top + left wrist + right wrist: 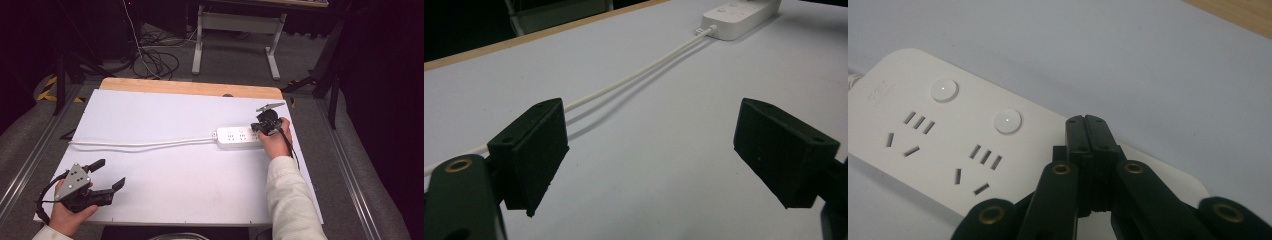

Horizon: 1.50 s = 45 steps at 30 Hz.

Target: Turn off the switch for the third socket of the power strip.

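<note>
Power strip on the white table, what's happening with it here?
A person holds a gripper in each hand. The right gripper, jaws closed together, is down over the far end of the white power strip, apparently at a third button like the two round buttons beside it; actual contact can't be confirmed. The left gripper sits open at the table's near left corner, holding nothing. The strip's cord runs left across the table.

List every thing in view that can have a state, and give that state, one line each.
Left gripper: open, jaws wide apart, holding nothing, low over the table's near left.
Right gripper: shut, jaws pressed together, tips over the power strip's far end.
Power strip: flat on the white table, nothing plugged into the visible sockets.
Cable: slack, lying along the table leftward.
Round buttons: whether on or off, cannot tell.
</note>
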Motion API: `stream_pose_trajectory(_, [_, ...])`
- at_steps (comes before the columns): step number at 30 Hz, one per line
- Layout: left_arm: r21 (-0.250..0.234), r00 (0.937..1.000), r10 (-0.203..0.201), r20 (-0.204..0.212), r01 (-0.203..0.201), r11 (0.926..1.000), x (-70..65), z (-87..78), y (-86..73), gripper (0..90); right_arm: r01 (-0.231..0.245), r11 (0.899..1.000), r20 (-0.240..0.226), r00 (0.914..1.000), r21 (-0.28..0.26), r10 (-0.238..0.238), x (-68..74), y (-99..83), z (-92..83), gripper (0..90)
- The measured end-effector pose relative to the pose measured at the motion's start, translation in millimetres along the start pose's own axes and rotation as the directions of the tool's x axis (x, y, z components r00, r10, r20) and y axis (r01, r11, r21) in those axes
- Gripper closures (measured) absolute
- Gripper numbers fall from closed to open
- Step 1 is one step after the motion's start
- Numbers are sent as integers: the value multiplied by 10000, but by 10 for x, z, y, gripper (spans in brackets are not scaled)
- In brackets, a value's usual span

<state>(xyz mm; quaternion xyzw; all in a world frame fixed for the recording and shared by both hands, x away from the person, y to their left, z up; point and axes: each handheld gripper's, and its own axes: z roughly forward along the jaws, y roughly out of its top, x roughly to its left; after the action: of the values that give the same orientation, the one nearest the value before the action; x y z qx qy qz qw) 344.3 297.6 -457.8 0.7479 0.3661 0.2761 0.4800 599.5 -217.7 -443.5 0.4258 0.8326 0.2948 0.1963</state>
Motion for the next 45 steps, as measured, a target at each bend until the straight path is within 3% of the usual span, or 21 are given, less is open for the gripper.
stream_pose_trajectory(19, [2, 10000, -5, 16, 5, 10000, 1, 1, 0, 144, 180, 9997, 312, 9993, 141, -185, 57, -2, 29, 900])
stream_pose_trajectory(30, [-15, 10000, 13, 40, -13, 10000, -2, -1, 0, 144, -256, 9996, 253, 9994, 111, 253, 45, -12, 30, 900])
stream_pose_trajectory(45, [15, 9999, 97, 89, -98, 10000, -11, -3, 1, 144, -38, 9991, 511, 9987, 419, 16, 119, 24, 35, 900])
